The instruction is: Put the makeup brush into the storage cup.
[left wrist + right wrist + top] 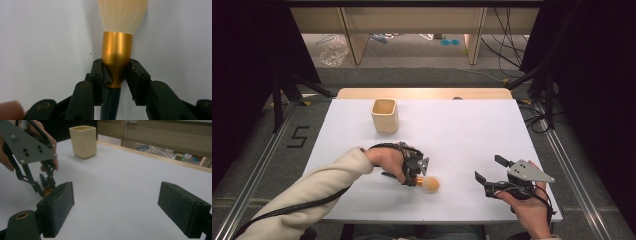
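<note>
The makeup brush (117,47) has a dark handle, a shiny gold collar and a full head of cream bristles; it lies on the white table (462,135) near the front edge, left of centre, bristles pointing toward three o'clock. The left gripper (416,172) is clamped on its gold collar. The right gripper (487,170), at about four o'clock, has jaws wide apart, holding nothing.

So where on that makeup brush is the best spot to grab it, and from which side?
Probably at the gold collar, where it narrows toward the dark handle: it is hard, unlike the soft bristles. The brush lies flat on the white table, so coming from above with one jaw on each side suits it. The left tongs are shut on it just so.
</note>
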A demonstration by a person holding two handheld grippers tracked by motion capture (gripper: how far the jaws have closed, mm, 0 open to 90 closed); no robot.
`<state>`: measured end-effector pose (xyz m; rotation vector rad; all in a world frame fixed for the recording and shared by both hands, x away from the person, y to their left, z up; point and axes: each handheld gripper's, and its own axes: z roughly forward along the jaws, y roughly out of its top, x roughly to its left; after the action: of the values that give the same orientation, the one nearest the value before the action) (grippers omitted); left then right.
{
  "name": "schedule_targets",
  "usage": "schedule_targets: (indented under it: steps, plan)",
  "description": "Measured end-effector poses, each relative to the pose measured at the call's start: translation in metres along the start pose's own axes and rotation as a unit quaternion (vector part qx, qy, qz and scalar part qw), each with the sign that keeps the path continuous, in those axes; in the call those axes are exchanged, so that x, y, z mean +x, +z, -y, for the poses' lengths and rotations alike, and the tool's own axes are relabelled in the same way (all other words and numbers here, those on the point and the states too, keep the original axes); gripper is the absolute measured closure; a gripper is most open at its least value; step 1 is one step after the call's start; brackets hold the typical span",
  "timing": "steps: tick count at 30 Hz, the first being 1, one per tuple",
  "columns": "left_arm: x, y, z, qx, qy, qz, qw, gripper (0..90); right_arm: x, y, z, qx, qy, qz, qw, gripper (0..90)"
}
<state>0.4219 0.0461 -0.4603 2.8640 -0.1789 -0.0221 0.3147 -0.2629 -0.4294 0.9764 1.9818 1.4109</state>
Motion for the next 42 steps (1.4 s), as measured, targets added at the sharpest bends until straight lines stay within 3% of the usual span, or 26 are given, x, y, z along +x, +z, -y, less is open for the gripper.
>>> schedule_targets:
  steps: [9, 17, 19, 20, 24, 33, 38, 42]
  plan:
    - [0.0, -0.001, 0.003, -0.012, -0.004, -0.007, 0.9999, 68.4, 0.0, 0.001, 0.0, -0.001, 0.004, -0.005, 1.0, 14.6]
    - [0.002, -0.003, 0.006, -0.012, 0.009, -0.018, 0.9997, 68.6, -0.001, 0.0, 0.0, 0.0, 0.004, -0.001, 1.0, 14.7]
    - [0.001, -0.004, 0.006, -0.023, 0.002, -0.021, 0.9995, 68.6, -0.001, 0.0, 0.0, 0.002, 0.003, 0.0, 1.0, 14.7]
    - [0.002, -0.005, 0.006, -0.018, 0.009, -0.021, 0.9996, 68.7, -0.001, 0.0, 0.0, 0.003, 0.004, 0.0, 1.0, 14.7]
    - [0.003, -0.009, 0.006, -0.029, 0.007, -0.03, 0.9991, 68.7, -0.001, 0.0, 0.0, 0.001, 0.004, -0.001, 1.0, 14.7]
    - [0.006, -0.025, 0.011, -0.064, -0.004, -0.059, 0.9962, 68.7, 0.0, 0.0, 0.0, 0.003, 0.004, -0.003, 1.0, 14.6]
    - [0.006, -0.032, 0.014, -0.068, -0.011, -0.065, 0.9956, 68.8, 0.0, 0.001, 0.0, -0.002, 0.006, -0.006, 1.0, 14.7]
    - [0.006, -0.036, 0.016, -0.086, -0.016, -0.074, 0.9934, 68.8, 0.0, 0.001, 0.0, 0.001, 0.006, -0.006, 1.0, 14.6]
